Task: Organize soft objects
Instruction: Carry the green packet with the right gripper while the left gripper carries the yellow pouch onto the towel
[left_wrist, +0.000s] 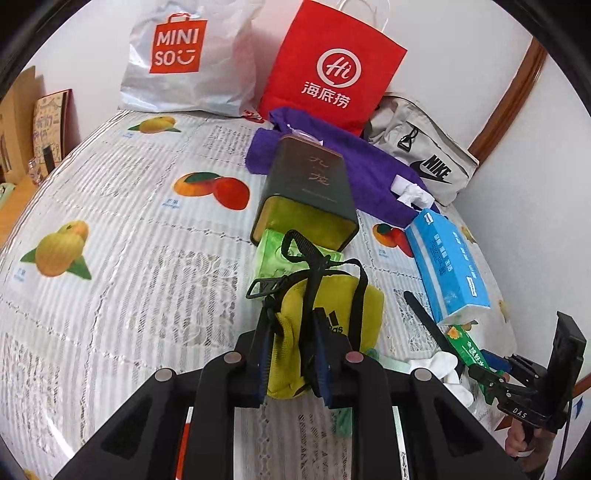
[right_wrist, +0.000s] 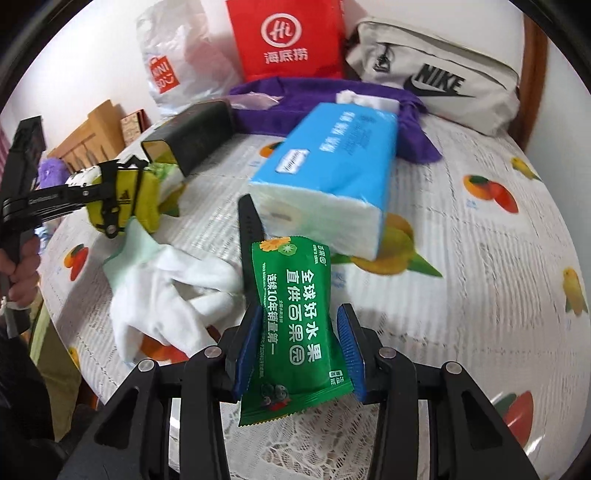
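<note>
Fruit-print tablecloth (left_wrist: 110, 295): dark tin (left_wrist: 306, 192) lies open-mouthed. Left gripper (left_wrist: 291, 354) clamps yellow pouch (left_wrist: 325, 317); right gripper (right_wrist: 299, 354) clamps green packet (right_wrist: 295, 332).

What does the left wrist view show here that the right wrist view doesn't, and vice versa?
Only the left wrist view: the left tongs closed on the yellow pouch seen head-on.

Only the right wrist view: the right tongs gripping the green packet up close, and the white gloves spread out in full.

Both: blue tissue pack, dark tin, purple cloth, red bag, Nike bag.
</note>
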